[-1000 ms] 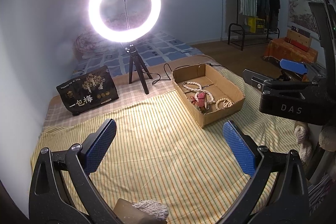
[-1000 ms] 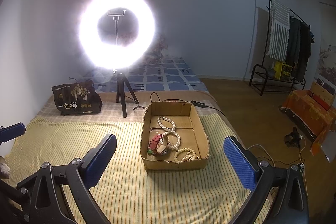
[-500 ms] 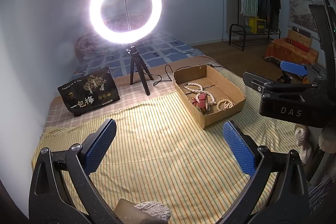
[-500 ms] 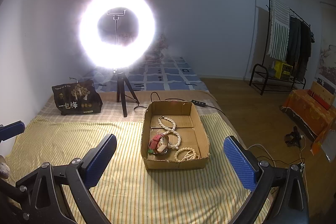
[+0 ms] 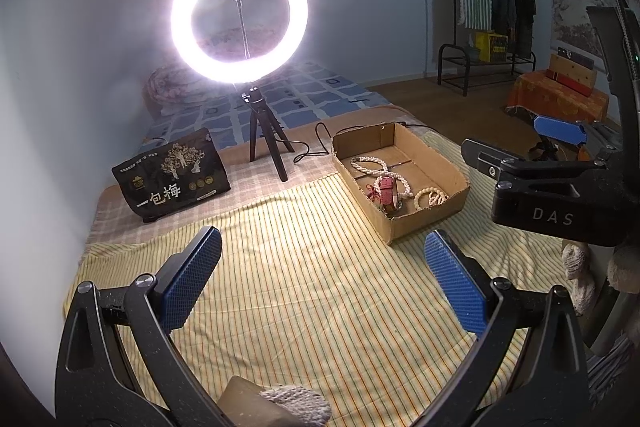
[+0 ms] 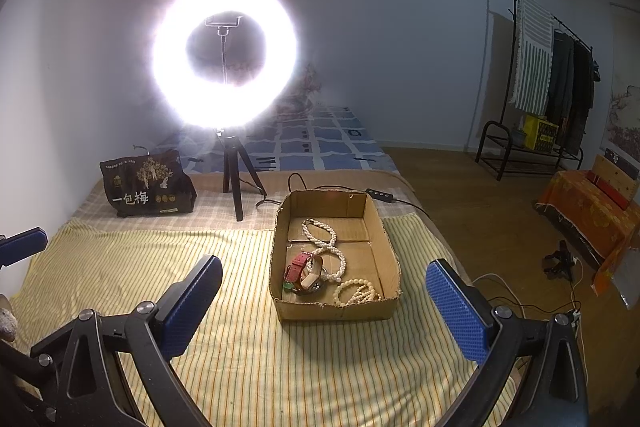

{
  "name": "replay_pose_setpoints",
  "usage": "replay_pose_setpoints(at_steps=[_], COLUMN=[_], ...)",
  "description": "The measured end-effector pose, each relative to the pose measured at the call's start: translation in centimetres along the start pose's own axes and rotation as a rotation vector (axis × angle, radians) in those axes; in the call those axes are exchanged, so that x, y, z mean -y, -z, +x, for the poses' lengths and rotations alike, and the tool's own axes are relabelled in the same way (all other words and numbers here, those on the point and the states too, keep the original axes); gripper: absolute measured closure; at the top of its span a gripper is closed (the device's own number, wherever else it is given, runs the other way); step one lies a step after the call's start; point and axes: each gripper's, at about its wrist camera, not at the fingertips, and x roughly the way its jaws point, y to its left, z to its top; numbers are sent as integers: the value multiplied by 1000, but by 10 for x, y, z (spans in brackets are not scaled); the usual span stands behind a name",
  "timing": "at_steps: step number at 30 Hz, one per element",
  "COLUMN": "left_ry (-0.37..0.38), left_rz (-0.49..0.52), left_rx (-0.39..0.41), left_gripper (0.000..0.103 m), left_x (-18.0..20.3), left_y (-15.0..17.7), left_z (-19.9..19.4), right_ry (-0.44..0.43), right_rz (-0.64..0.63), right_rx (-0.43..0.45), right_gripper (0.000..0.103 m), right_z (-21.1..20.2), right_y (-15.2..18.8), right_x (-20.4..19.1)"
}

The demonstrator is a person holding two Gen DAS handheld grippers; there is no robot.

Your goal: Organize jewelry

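Striped bedspread (image 6: pixel 248 367) carries a cardboard box (image 6: pixel 390 259) already holding pearl necklace (image 6: pixel 320 233), bead bracelet (image 6: pixel 356 293) and red-strapped watch (image 6: pixel 304 269) (sorted or awaiting sorting, unclear). Left gripper (image 5: pixel 324 283) and right gripper (image 6: pixel 324 303) hover short of it, jaws wide, empty.

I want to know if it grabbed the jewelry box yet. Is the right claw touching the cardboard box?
Apart. In the right wrist view the right claw is open, and striped cloth shows between its fingers and the cardboard box.
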Motion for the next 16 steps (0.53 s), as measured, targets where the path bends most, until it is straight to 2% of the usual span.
replay_pose_setpoints(at_steps=[16], left_ry=[-33], left_rz=[-10], left_rx=[20], left_gripper=[0], left_x=[-4], left_y=[2], left_z=[1], right_ry=[-5], right_rz=[-7], right_rx=[-10], right_gripper=[0], right_z=[1], right_y=[3], right_x=[-4])
